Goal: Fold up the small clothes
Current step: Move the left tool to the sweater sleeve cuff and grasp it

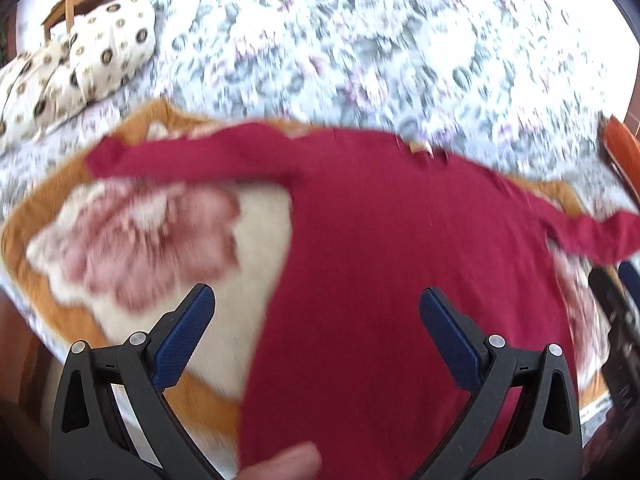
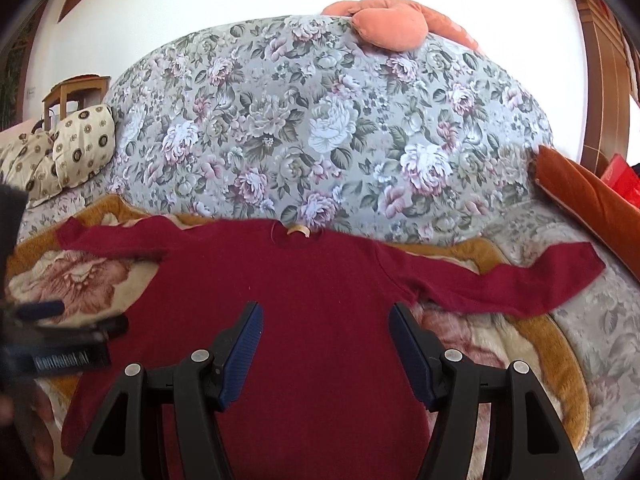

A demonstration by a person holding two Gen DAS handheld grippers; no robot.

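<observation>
Left gripper: the left gripper is hovering released, jaws wide apart, nothing between them; the picture is smearing with motion, so fine detail is hard to tell.
Right gripper: the right gripper is also hanging released, jaws spread, gripping nothing.
Jumper: the red jumper is lying flat right under both grippers, body nearest, neck away from them, both sleeves spread out sideways.
Left sleeve: the left sleeve is stretching ahead and to the left of the left gripper, its cuff resting on the blanket.
Right sleeve: the right sleeve is reaching ahead and to the right of the right gripper, its cuff running off the blanket's edge.
Blanket: the blanket, cream with an orange border, is lying beneath the jumper.
Sofa back: the floral sofa back is rising just beyond the neck.
Step, as I judge it: a first fold is starting, likely a sleeve going in over the body.
Doing it well: each gripper should be pinching one layer near a cuff or shoulder seam, lifting low, and carrying it straight across so the body is not dragging or bunching.
</observation>
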